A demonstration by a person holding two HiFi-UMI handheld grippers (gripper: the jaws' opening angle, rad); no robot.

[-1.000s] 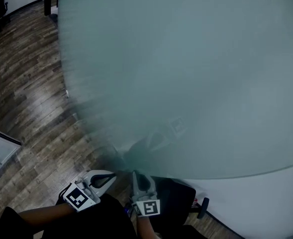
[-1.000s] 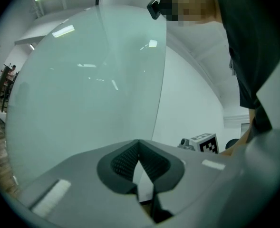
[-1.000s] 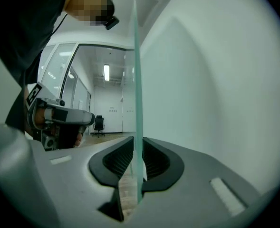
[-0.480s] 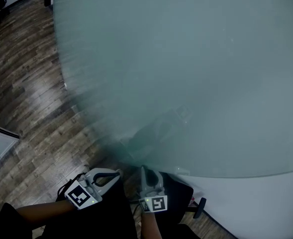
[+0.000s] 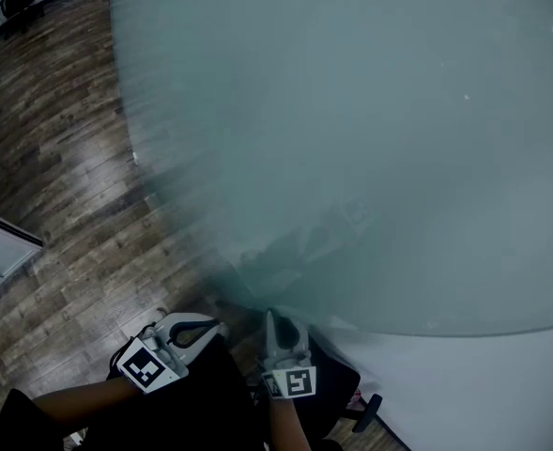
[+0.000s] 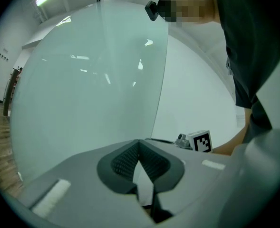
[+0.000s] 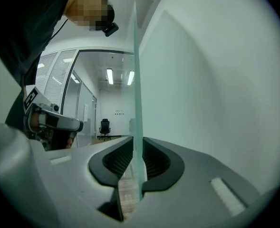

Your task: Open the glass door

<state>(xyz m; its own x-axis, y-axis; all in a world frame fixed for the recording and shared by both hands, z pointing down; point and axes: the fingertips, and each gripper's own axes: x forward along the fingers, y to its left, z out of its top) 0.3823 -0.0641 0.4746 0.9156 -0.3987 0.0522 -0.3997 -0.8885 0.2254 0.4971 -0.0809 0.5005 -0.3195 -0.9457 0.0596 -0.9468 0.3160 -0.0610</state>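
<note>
Head view first: the frosted glass door point(image 5: 351, 139) fills nearly the whole picture, standing over the wooden floor point(image 5: 60, 186); down at the bottom the right claw point(image 5: 281, 325) is up against the door's near edge, and the left claw point(image 5: 199, 331) hangs just beside it, apart from the glass; what lies behind the frosting is only a vague dark shape, and no handle or hinge shows anywhere. Left gripper view: this claw's pads are pressed together at the tips with nothing between them, the door's edge rising well ahead of it. Right gripper view: here's the grip; the pads pinch the thin edge of the glass, one on each face, with a white wall point(image 7: 216, 80) to the right and a far room with an office chair point(image 7: 104, 126) to the left. The worry, I'd say, is that smooth narrow edge: a pull at an angle could let the pads slide off it; a hard tug could swing the panel toward the person. How deep the glass sits in the pinch is hard to judge.
</note>
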